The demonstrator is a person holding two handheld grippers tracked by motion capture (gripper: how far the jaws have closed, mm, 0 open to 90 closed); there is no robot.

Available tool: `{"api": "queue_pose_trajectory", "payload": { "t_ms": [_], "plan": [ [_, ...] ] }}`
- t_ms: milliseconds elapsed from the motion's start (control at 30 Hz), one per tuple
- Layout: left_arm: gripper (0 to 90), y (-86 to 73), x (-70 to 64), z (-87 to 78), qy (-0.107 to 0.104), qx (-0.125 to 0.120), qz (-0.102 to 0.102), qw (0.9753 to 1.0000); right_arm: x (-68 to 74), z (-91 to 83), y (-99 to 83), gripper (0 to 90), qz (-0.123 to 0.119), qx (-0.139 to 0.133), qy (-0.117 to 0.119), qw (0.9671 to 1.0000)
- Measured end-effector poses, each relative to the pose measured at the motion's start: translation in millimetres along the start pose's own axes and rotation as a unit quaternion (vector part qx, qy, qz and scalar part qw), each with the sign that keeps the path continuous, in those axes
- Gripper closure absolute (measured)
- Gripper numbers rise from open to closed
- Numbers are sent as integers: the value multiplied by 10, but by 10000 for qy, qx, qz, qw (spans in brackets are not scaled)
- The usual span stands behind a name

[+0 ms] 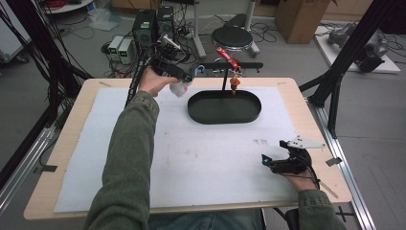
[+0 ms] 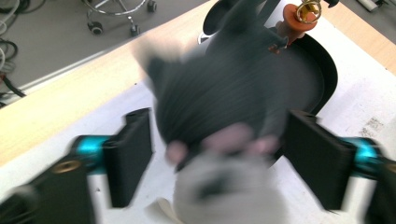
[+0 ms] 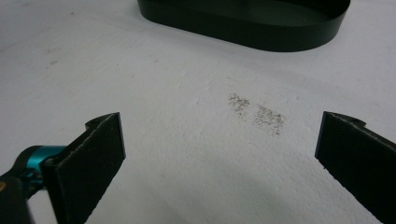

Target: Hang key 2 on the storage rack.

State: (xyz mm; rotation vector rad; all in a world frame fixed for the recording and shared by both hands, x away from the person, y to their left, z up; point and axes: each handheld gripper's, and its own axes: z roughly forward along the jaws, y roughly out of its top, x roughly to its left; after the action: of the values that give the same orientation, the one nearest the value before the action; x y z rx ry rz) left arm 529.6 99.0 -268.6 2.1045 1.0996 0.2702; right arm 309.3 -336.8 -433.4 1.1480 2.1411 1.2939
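The left tongs (image 2: 219, 158) stand released around a soft toy (image 2: 224, 121), which lies between them, just short of the black tray (image 1: 224, 106). The right tongs (image 3: 219, 154) gape empty, well apart.

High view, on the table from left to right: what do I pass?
Left tool with the grey-and-white soft toy → black oval tray → dark smudge on the white mat → right tool.
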Motion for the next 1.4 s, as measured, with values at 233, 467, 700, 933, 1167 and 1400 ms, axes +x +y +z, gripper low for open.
{"api": "queue_pose_trajectory", "payload": {
  "t_ms": [233,467,700,933,1167,1400],
  "plan": [
    [17,-2,30,-167,150,-198,-140,9996,4,2,0,8,-14,9,-19,10000],
    [17,-137,107,-337,159,-399,-34,9991,-10,8,-2,8,-6,30,-30,10000],
    [17,-418,256,-503,132,-590,49,9982,-18,8,-5,9,-20,20,-63,10000],
    [17,-609,321,-652,-63,-912,28,9958,-10,16,-1,8,-29,47,-87,9999],
    [17,-812,403,-742,82,-1086,-25,9940,-3,18,5,8,-36,42,-90,9999],
    [17,-1048,500,-774,124,-1101,-119,9938,11,35,16,8,-33,70,-61,10000]
  ]
}}
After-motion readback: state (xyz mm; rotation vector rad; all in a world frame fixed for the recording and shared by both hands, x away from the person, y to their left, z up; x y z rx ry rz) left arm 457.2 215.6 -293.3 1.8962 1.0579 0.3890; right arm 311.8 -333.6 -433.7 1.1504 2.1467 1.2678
